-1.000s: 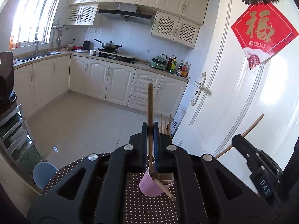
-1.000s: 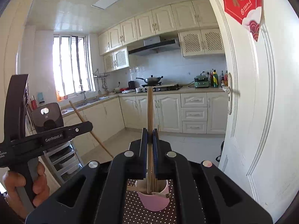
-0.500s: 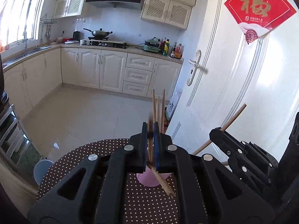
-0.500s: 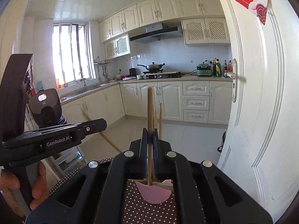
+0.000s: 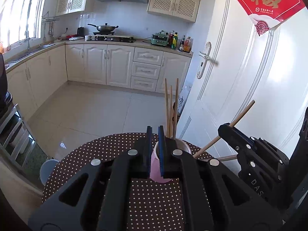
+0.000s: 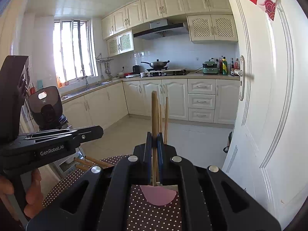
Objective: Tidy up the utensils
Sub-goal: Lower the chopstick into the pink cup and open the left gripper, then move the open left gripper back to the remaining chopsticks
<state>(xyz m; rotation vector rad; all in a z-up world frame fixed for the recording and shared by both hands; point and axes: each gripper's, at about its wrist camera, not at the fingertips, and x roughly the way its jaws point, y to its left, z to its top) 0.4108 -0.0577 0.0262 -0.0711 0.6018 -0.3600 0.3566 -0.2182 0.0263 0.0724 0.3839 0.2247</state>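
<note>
Above the pink cylindrical cup (image 6: 158, 196), right gripper (image 6: 154, 140) pinches a light, stiff wooden chopstick (image 6: 154, 111) mid-shaft; left gripper (image 5: 155, 134) slightly spread, holding nothing.

Both wrist cams close over table (image 5: 115, 148), facing kitchen, shared pink cup (image 5: 155, 170)

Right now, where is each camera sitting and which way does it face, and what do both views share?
Left wrist: rides the left hand-held gripper, looking along its empty, slightly parted fingers over the polka-dot table toward the kitchen; the right hand-held gripper shows at right.
Right wrist: rides the right hand-held gripper, shut on a chopstick, facing the kitchen; the left hand-held gripper and left hand show.
Shared: pink cup holding chopsticks, table, stove wok, white door.
</note>
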